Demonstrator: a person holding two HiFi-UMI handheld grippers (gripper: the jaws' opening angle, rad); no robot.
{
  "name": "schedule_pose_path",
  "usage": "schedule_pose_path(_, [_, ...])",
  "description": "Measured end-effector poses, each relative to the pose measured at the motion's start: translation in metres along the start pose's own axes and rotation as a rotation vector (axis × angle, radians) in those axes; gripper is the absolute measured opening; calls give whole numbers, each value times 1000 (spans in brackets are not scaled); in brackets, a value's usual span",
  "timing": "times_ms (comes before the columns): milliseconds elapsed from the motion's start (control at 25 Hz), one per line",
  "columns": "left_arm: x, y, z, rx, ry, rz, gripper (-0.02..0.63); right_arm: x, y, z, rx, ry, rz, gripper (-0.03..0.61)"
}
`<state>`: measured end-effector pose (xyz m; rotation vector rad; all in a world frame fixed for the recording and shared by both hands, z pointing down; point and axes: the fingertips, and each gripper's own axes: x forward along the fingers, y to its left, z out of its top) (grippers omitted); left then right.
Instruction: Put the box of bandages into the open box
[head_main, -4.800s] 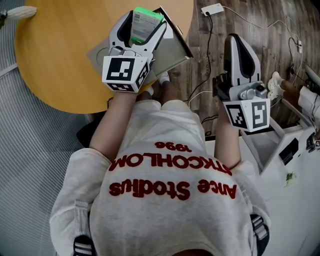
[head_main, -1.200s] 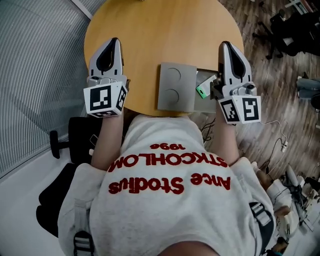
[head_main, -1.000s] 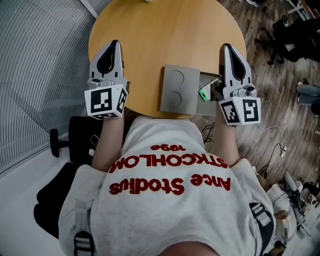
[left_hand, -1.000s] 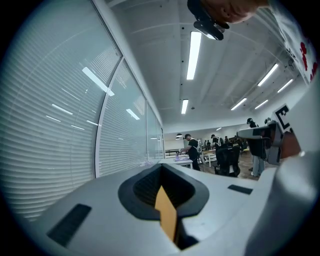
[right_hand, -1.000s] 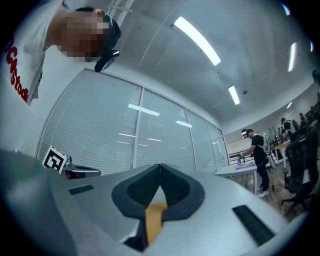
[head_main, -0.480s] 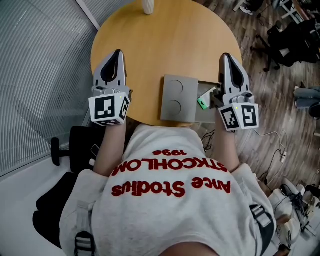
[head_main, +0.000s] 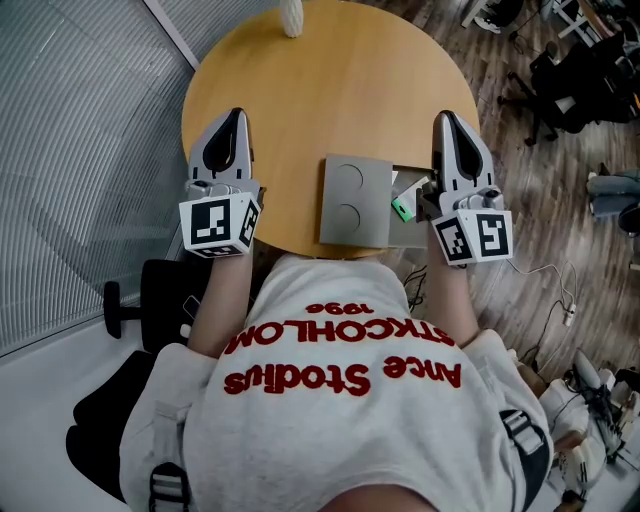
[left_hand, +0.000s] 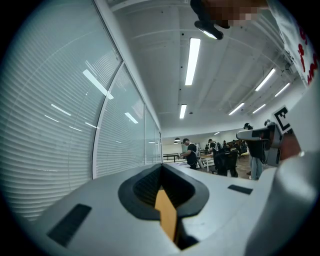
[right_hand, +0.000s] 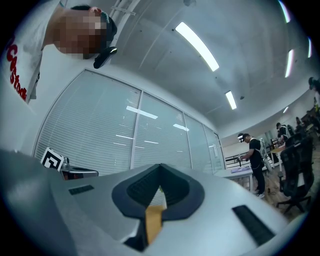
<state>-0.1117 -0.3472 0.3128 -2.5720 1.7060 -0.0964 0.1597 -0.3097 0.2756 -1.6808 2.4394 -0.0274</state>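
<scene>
Moved the box of bandages out of the left hand-held gripper and into the open box, just right of the grey lid. Holding nothing now, with left and right hand-held gripper both squeezed together. Looks done.

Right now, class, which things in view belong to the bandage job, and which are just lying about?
Job in hand:
- bandage box
- open box
- left gripper, shut, empty
- right gripper, shut, empty

Lying about:
- white object at the table's far edge
- office chairs on the floor
</scene>
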Motion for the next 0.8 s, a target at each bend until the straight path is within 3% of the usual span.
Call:
schedule_pose_path(320, [-3, -3, -4, -6, 1, 5, 6, -4, -4, -7, 50, 8, 0, 6])
schedule_pose_path(800, [3, 1, 6, -2, -6, 2, 6, 3, -7, 0, 35, 3, -12, 6])
